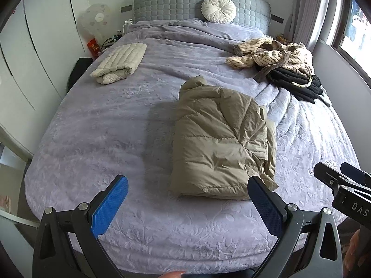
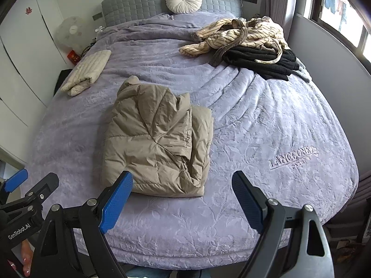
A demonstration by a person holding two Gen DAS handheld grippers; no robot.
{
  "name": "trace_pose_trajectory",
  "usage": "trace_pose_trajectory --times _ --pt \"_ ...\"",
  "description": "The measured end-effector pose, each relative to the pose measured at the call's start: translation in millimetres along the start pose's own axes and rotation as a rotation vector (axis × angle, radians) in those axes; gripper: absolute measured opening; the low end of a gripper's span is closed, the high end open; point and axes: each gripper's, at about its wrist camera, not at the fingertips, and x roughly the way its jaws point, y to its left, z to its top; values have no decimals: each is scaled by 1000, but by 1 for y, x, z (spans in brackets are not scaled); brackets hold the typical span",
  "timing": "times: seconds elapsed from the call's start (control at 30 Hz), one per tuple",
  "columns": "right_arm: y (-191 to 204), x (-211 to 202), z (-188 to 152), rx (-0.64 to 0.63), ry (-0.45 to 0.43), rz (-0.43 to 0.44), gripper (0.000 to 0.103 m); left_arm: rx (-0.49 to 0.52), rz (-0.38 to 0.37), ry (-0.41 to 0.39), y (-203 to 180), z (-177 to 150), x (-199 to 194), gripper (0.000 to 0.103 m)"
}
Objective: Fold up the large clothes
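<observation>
Both my left tongs [image 1: 187, 199] and right tongs [image 2: 183, 197] hang open, empty. The tan puffer jacket [image 1: 222, 143] lies folded mid-bed, at my twelve o'clock. I expect it light, springy, slippery; I'd pinch a thick folded edge.

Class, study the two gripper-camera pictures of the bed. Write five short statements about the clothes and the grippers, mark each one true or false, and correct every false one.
1. The tan puffer jacket lies folded in the middle of the bed. True.
2. The left gripper holds the jacket. False: its jaws stand open and empty, short of the jacket.
3. A cream quilted garment lies folded near the bed's left edge. True.
4. The striped garment is neatly folded. False: it lies crumpled, partly on top of a black garment.
5. The right gripper is shut. False: its jaws are wide open, holding nothing.
</observation>
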Motion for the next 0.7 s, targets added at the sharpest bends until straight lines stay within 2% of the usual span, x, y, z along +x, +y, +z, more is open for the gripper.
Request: trace_pose_trajectory --times 0.7 --pt "1 -3 1 -5 -4 -1 89 -4 3 -1 -3 -4 -3 103"
